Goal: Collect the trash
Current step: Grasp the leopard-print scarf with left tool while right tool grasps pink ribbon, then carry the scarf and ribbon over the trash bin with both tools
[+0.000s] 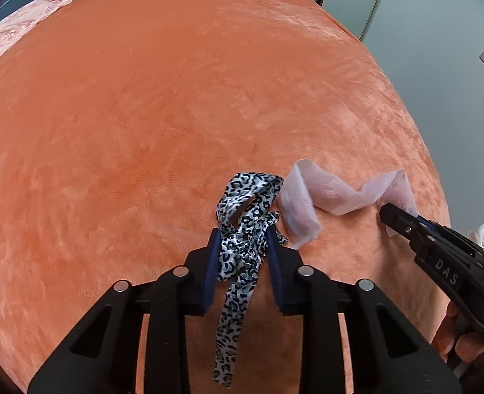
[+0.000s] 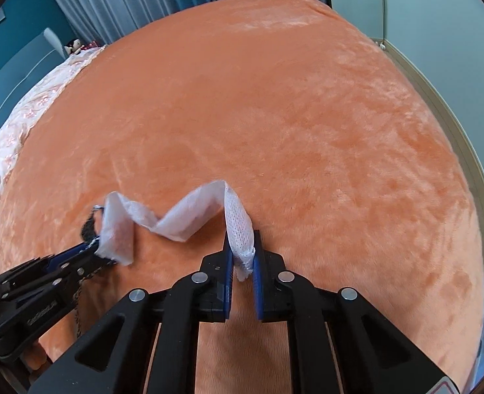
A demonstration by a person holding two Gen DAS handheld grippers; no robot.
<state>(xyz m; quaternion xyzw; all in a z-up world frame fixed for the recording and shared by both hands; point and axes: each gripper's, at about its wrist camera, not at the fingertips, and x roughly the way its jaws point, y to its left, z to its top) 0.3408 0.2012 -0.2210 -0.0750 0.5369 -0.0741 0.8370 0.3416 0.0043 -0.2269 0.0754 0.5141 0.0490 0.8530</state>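
- The orange blanket point(image 1: 176, 98) covers the bed, and everything else is placed against it.
- The left gripper point(image 1: 243, 239) is pinched onto a leopard-print ribbon point(image 1: 242, 246). Its blue pads point(image 1: 211, 262) press the bunched cloth from both sides.
- The ribbon loops up on the blanket just past the fingertips, and a loose tail of it hangs back between the gripper's arms.
- The right gripper point(image 2: 243, 252) is nearly closed on one end of a white paper strip point(image 2: 183, 216). That end stands up off the blanket between its blue pads point(image 2: 229, 269).
- From there the strip runs in a crumpled zigzag across the blanket toward the left gripper point(image 2: 92, 249), and its far end lies right beside the ribbon.
- In the left wrist view the strip point(image 1: 314, 200) lies just to the right of the ribbon, with the right gripper point(image 1: 389, 220) at its far end.
- Both pieces of trash sit at the near edge of the blanket.
- A pink patterned bedspread point(image 2: 22, 121) borders the blanket on its far left side.
- Grey-blue curtains point(image 2: 127, 0) hang beyond the blanket's far edge.
- A person's fingers point(image 1: 452, 338) show at the lower right of the left wrist view, under the right gripper.
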